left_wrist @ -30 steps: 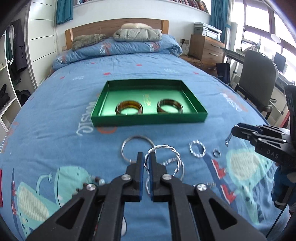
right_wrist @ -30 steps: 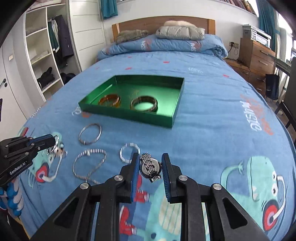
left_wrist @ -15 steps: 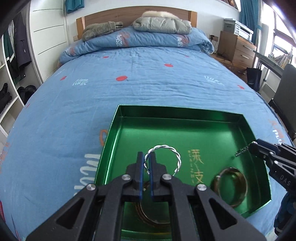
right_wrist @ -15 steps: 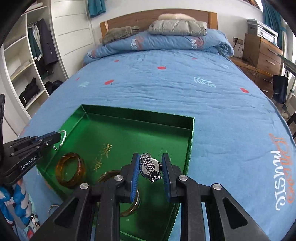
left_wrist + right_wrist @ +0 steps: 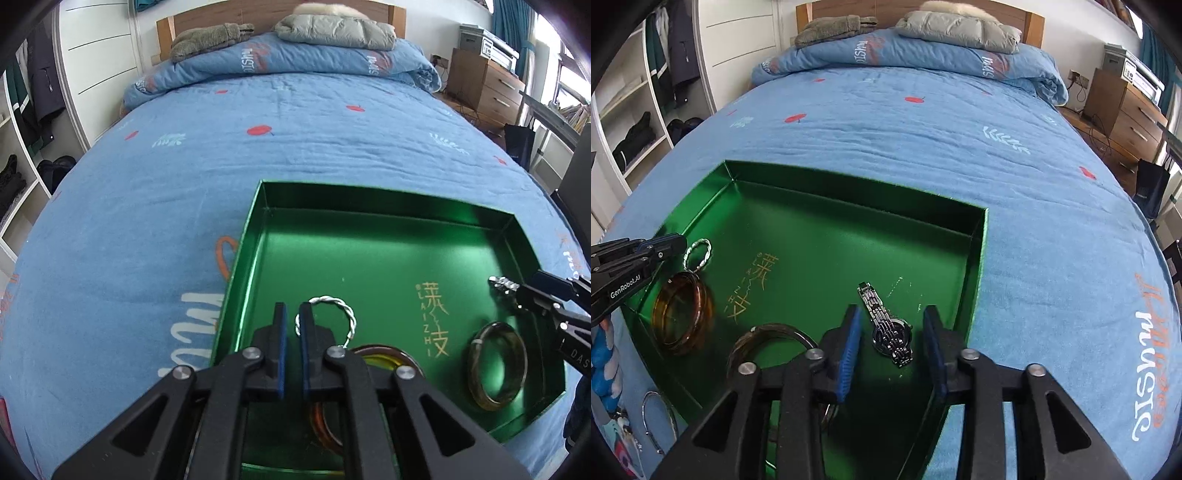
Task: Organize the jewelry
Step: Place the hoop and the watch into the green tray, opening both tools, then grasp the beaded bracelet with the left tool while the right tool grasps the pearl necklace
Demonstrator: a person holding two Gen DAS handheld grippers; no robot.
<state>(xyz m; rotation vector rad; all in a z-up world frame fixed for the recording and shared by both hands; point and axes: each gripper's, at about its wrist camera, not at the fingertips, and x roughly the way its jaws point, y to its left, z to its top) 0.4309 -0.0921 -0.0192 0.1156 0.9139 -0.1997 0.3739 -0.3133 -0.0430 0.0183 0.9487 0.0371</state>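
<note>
A blue quilt [image 5: 923,155] is covering the bed, with shelves at upper left and a wooden dresser [image 5: 1126,107] at upper right. A green tray [image 5: 977,258] is lying low in both frames. The left gripper [image 5: 291,314] is parting its narrow jaws slightly, the twisted ring [image 5: 341,306] hanging against the right pad. The right gripper [image 5: 892,325] is opening; the watch [image 5: 890,328] is lying free between its pads on the tray floor (half a second ago it was pinched). Two amber bangles [image 5: 683,317] are sitting nearby.
</note>
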